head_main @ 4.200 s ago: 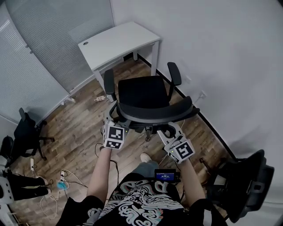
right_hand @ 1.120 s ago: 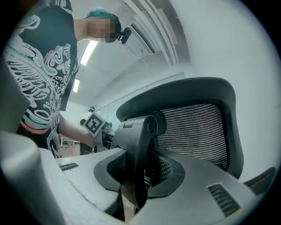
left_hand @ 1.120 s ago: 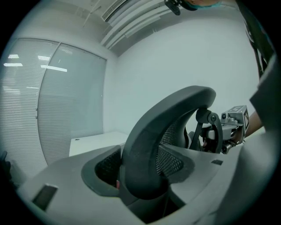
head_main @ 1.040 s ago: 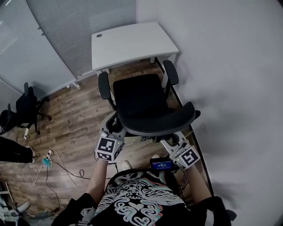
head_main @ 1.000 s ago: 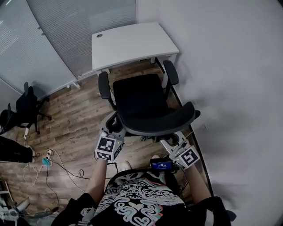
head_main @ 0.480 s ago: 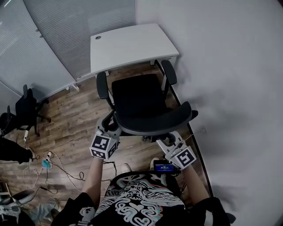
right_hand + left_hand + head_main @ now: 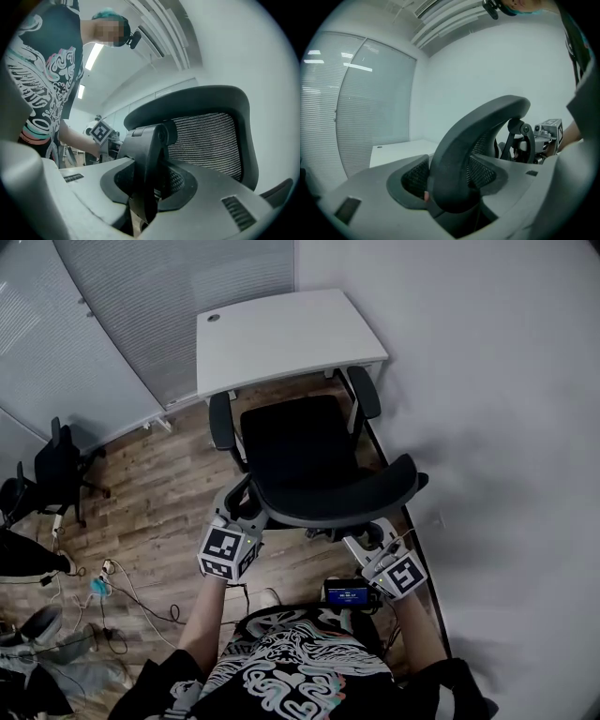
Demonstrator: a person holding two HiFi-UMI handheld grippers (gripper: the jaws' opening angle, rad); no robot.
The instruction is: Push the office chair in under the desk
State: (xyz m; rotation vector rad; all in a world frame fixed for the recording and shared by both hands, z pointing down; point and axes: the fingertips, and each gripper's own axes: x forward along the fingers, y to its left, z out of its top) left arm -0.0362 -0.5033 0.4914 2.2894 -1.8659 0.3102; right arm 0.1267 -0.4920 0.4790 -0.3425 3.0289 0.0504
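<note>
The black office chair faces the white desk, and its armrests reach the desk's front edge. My left gripper is shut on the left edge of the curved mesh backrest. In the left gripper view that edge fills the gap between the jaws. My right gripper is shut on the backrest's rear bracket, low on the right side. The chair base and wheels are hidden under the seat.
A white wall runs close along the chair's right side. A glass partition with blinds stands behind and left of the desk. A second black chair and loose cables are on the wood floor at left.
Over the last few seconds the chair has rolled toward the desk with both grippers on its backrest. In the last second it barely shifts.
</note>
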